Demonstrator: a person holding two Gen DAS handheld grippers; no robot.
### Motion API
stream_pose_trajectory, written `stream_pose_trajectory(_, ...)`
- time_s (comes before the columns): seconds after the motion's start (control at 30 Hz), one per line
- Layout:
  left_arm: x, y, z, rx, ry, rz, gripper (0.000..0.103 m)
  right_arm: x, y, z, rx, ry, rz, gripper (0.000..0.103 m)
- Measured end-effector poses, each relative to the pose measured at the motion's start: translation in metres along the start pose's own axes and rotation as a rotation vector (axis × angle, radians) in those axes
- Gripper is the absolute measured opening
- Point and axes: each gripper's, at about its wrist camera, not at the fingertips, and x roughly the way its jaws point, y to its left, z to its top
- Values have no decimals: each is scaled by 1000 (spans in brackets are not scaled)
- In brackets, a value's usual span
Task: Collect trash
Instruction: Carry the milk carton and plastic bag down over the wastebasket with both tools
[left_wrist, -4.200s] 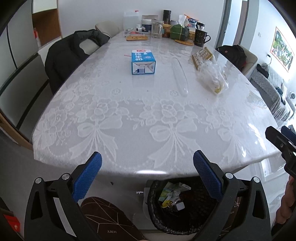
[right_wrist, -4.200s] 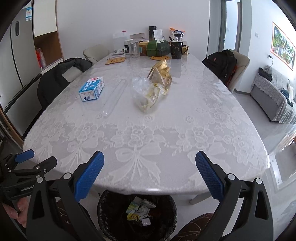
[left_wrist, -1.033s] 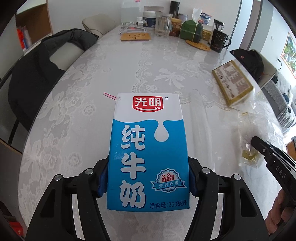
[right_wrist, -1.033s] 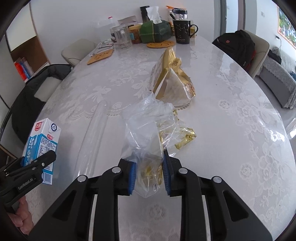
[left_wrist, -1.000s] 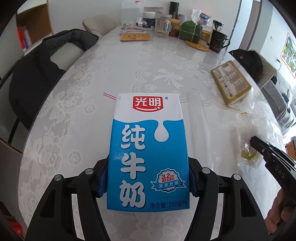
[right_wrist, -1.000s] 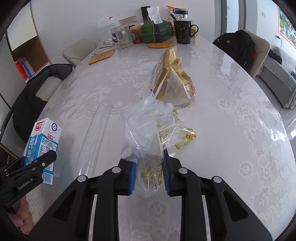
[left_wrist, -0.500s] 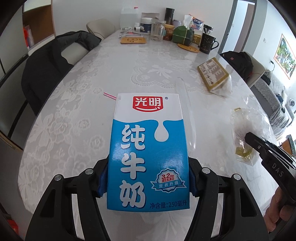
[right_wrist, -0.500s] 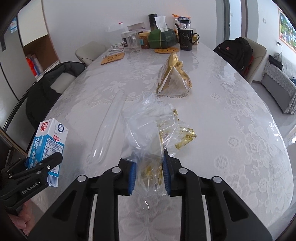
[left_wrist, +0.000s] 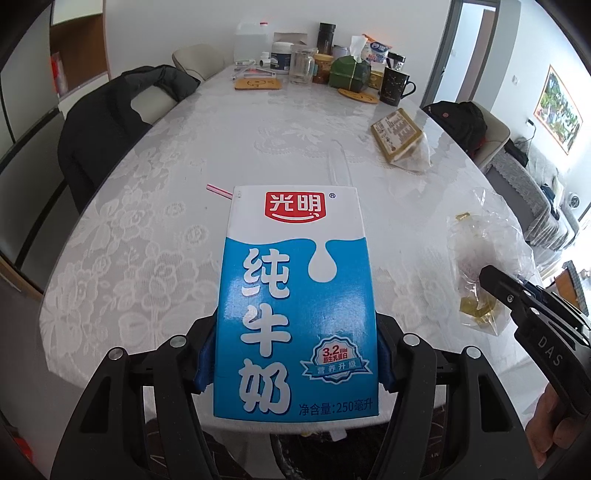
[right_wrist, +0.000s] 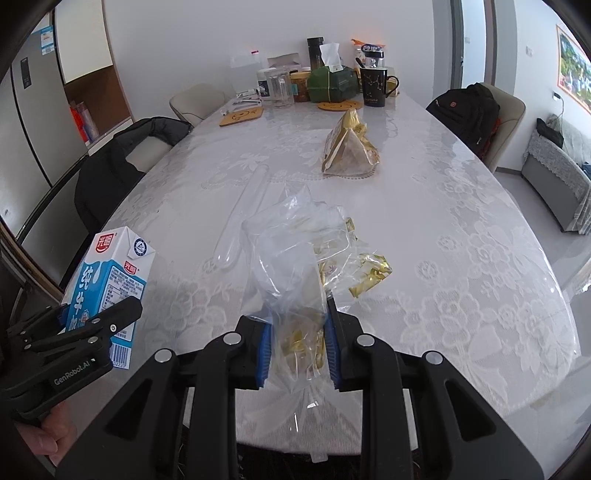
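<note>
Left claw: left gripper (left_wrist: 295, 362), black frame with blue pads, clamped on both sides of a blue-and-white 250 ml milk carton (left_wrist: 295, 299); seen from the right wrist view too (right_wrist: 94, 325).
Carton: upright, lifted clear of the table, red logo at top, a pink-striped straw (left_wrist: 219, 191) sticking out at its top left corner.
Right claw: right gripper (right_wrist: 297, 345), same black/blue build, pinching the lower part of a crumpled clear plastic bag with gold wrappers inside (right_wrist: 295, 266); jaws close together, bag film between the pads.
Bag: hangs in the air just above the near table edge, at the right in the left wrist view (left_wrist: 484, 258).
Table: oval table with a white lace-pattern cloth under a glossy cover (right_wrist: 443, 229).
Left on table: long clear plastic sleeve (right_wrist: 242, 221) lying flat mid-table; gold-and-clear snack package (right_wrist: 349, 151) beyond it, well apart from both grippers.
Far end: black mug with star pattern (right_wrist: 373, 85), green tissue box (right_wrist: 332, 86), glass jars, wooden coasters.
Below: dark rim of a bin (left_wrist: 314, 454) under the near table edge, mostly hidden by the carton.
Side: black jacket over a chair (left_wrist: 110, 122) on the left.
</note>
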Motion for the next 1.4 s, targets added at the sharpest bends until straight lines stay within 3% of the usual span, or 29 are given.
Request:
stream_pose_trajectory(0.67, -45, -17, -63, 52, -32, -2, 63, -61, 0, -62, -16, -33, 16, 23)
stream_pose_trajectory(0.93, -57, -21, -104, 53, -14, -17, 63, -79, 12, -96, -44, -32, 31, 23)
stream_pose_trajectory(1.4, -58, -22, -160, 68, 18, -15, 63, -78, 11, -152, -62, 15, 36, 23)
